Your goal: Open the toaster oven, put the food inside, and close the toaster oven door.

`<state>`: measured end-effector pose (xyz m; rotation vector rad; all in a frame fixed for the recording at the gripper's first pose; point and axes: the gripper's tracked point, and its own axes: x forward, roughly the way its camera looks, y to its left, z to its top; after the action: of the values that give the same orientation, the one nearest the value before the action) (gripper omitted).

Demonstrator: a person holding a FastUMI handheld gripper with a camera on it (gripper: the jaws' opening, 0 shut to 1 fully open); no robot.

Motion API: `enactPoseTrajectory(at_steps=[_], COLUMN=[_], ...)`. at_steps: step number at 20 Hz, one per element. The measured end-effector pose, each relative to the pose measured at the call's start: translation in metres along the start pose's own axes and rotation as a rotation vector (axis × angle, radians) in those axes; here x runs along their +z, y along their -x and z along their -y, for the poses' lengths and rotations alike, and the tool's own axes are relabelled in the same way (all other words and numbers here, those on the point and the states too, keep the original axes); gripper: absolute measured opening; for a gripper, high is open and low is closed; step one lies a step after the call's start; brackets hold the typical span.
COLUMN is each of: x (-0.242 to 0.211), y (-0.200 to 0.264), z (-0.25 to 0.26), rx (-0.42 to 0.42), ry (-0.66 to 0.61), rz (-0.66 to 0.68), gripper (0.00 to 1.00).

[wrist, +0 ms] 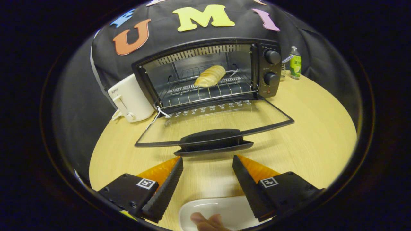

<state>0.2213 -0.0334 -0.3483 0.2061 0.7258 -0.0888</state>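
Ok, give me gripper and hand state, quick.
Gripper: open, empty, fingers just short of the black oven door handle.
Hand: fingertips on the white oval plate.

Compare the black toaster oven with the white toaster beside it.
The toaster oven is black, wide and open: its glass door lies folded down, and a bread roll sits on its rack. The toaster is white, smaller, and tilted against the oven's side. Both stand on the wooden table. The gripper is open, holding nothing, just short of the door handle.
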Motion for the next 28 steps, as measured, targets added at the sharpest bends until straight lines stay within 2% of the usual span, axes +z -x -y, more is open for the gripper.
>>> enactPoseTrajectory(at_steps=[4, 10, 15, 23, 28], x=[0.013, 0.053, 0.099, 0.114, 0.119], y=[0.009, 0.031, 0.053, 0.095, 0.137], z=[-0.004, -0.013, -0.035, -0.032, -0.019], rx=[-0.016, -0.034, 0.040, 0.048, 0.032], ry=[0.048, 0.087, 0.128, 0.101, 0.114], rz=[0.056, 0.210, 0.345, 0.384, 0.407], gripper=[1.00, 1.00, 1.00, 1.00, 1.00])
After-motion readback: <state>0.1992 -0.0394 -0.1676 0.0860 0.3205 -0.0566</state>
